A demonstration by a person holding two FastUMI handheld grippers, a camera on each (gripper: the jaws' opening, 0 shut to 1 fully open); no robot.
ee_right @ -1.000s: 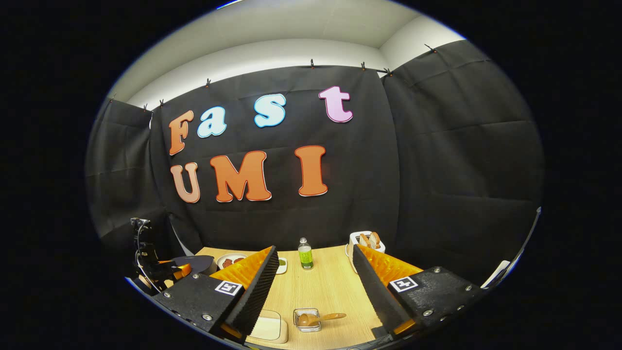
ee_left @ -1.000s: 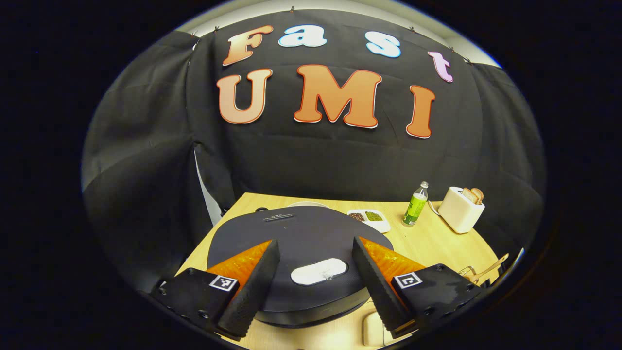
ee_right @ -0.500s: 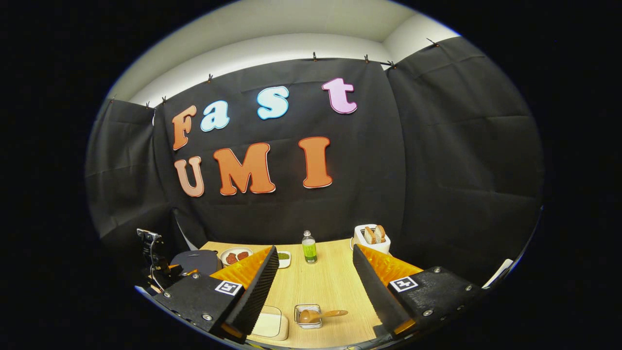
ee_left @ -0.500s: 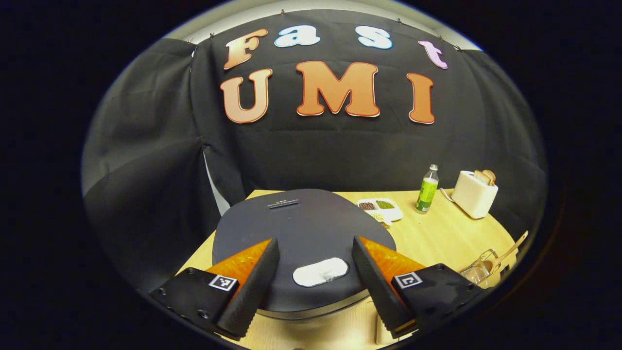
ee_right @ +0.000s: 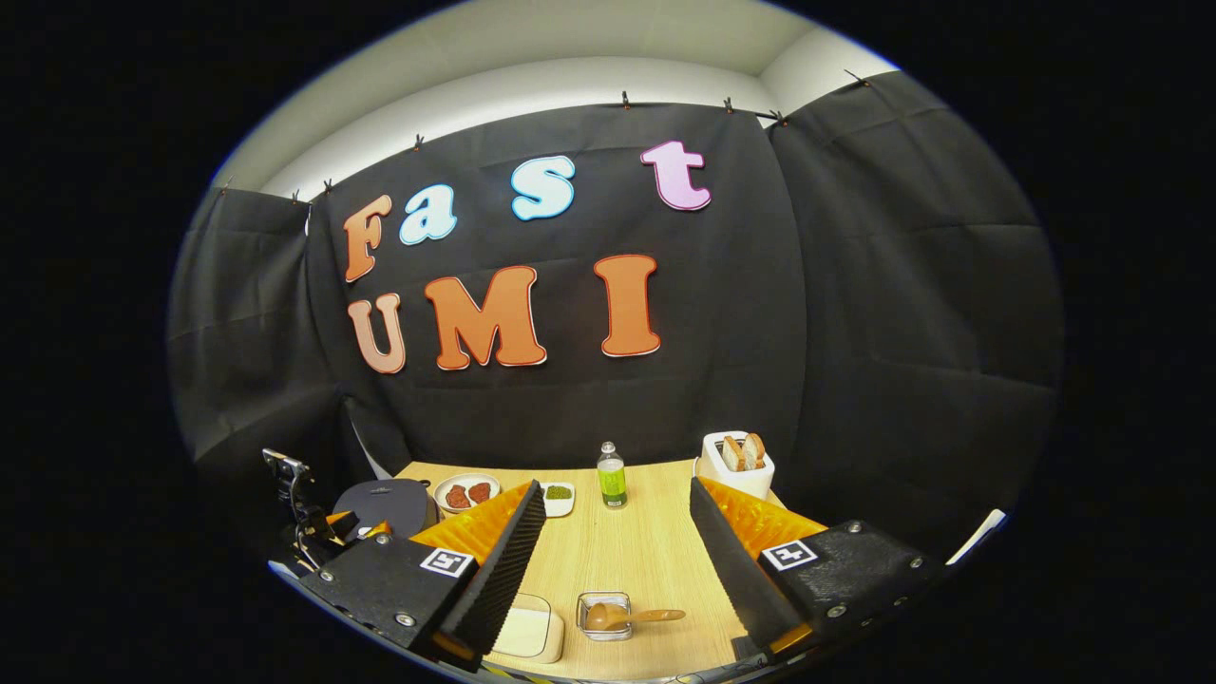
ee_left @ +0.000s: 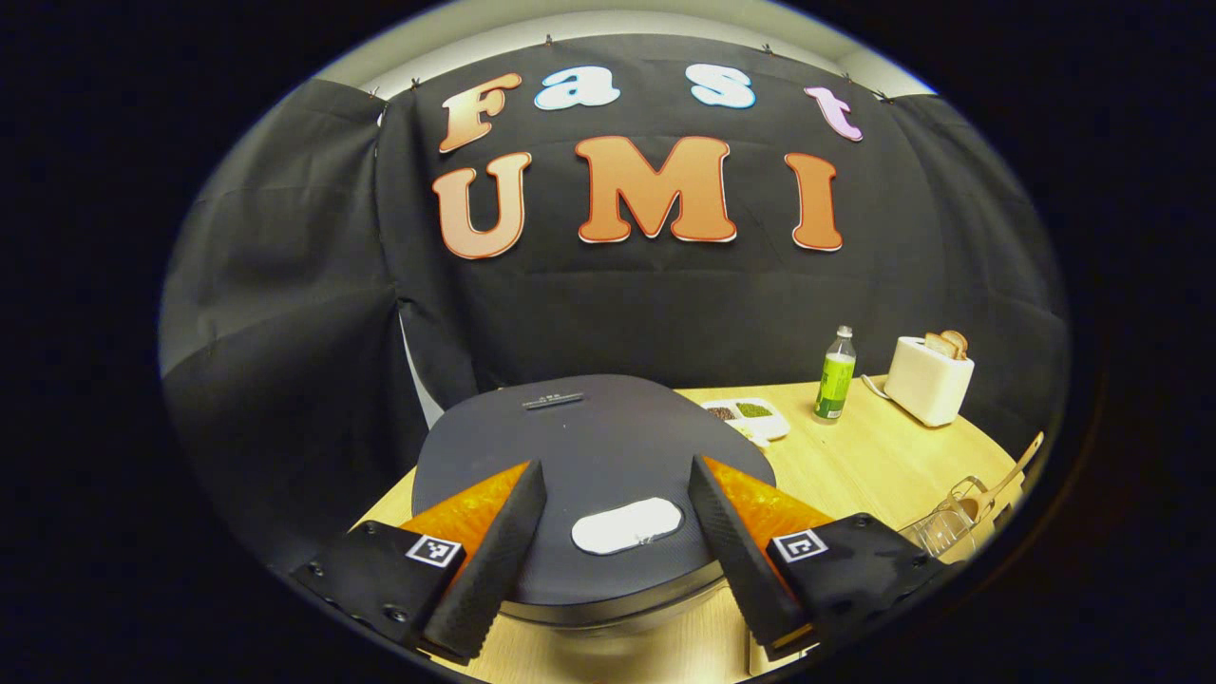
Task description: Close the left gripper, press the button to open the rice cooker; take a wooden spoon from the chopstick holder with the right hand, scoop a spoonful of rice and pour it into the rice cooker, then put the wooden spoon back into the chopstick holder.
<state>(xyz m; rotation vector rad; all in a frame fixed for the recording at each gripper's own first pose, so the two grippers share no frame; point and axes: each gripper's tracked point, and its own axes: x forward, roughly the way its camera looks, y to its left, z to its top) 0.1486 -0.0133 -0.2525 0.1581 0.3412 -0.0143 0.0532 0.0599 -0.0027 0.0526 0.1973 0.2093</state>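
Cooker (ee_left: 589,456): lower centre of the left gripper view, dark lid shut, pale button (ee_left: 627,525) near its front edge. Step one stands undone; you must bring the left gripper (ee_left: 613,560), fingers wide, together, then press. Right gripper (ee_right: 613,570): fingers wide, empty. Spoon (ee_right: 632,617): bottom centre, in a clear holder (ee_right: 604,616).

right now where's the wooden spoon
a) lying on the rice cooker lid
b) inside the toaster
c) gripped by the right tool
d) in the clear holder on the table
d: the spoon sits with its bowl in the clear holder on the table, handle sticking out to the side, ahead of the right tool, whose fingers stand apart with nothing between them.
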